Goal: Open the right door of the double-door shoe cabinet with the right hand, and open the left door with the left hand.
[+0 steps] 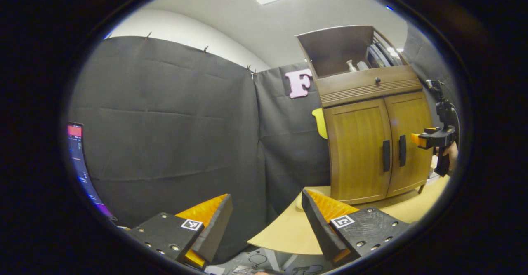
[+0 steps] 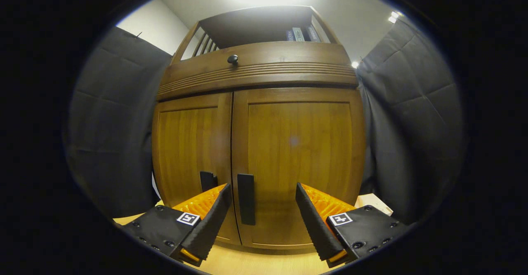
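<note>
The tall brown wooden double-door shoe cabinet (image 1: 373, 143) stands upright on the pale wooden bench (image 1: 297, 233), at about two o'clock in the left gripper view, its front angled toward the camera. Both doors are shut — the left door (image 2: 192, 155) and right door (image 2: 299, 159) meet at a vertical seam. Each carries a black bar handle with its long axis vertical: the left handle (image 2: 208, 181) and right handle (image 2: 246, 204), just beside the seam.

The right hand-held gripper (image 2: 260, 209) faces the cabinet squarely, fingers spread wide — the right handle lies between them, untouched. The left hand-held gripper (image 1: 266, 215) is open too, well apart from the cabinet.
</note>
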Motion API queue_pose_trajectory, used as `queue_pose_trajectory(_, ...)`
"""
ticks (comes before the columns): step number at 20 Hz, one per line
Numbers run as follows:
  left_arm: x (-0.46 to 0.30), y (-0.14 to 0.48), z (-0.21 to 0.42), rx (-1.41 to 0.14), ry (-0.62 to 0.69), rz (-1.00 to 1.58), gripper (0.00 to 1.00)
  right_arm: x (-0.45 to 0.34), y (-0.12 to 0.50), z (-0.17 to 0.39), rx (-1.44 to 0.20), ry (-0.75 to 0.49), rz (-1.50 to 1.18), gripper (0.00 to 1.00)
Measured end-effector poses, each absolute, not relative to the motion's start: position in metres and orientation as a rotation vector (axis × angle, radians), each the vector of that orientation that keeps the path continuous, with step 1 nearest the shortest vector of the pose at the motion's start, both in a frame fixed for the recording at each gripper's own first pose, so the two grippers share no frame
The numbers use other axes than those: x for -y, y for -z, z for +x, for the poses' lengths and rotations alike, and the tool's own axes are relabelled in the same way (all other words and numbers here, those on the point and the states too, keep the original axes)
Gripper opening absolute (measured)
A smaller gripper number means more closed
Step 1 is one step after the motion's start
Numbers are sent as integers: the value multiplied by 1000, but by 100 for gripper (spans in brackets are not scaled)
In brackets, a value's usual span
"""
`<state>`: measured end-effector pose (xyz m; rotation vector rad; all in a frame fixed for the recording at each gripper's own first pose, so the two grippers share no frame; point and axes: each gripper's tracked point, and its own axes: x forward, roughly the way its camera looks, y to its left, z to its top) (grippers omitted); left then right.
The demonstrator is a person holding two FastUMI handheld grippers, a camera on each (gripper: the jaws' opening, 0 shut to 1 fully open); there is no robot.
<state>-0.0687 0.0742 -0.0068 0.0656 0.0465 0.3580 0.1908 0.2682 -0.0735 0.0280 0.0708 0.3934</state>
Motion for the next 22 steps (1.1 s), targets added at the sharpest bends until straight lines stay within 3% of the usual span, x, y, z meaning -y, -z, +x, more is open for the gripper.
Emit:
queue_pose_trajectory(5, -78, 6, -68, -45, -401, 71, 100, -294, 97, 212, -122, -404, 18, 97)
queue_pose_trajectory(10, -81, 8, -68, -48, -421, 66, 100, -314, 124, 232, -183, -393, 4, 90)
queue_pose_trajectory(12, -81, 7, -69, -49, -425, 67, 100, -318, 135, 238, -215, -389, 14, 73)
queue_pose_trajectory(13, -82, 8, -69, -47, -428, 69, 100, -322, 138, 241, -227, -400, 23, 77)
queue_pose_trajectory(15, -83, 9, -68, -48, -436, 72, 100, -325, 140, 243, -241, -410, 25, 71)
queue_pose_trajectory(17, -83, 10, -68, -53, -437, 63, 100, -325, 141, 249, -228, -382, 18, 38)
queue_pose_trajectory(18, -84, 12, -67, -55, -436, 60, 100, -326, 143, 246, -242, -387, 18, 41)
queue_pose_trajectory(21, -85, 16, -66, -58, -422, 56, 100, -326, 142, 245, -253, -381, 17, 21)
queue_pose_trajectory(22, -84, 17, -66, -55, -413, 54, 100, -325, 144, 245, -254, -377, 31, 24)
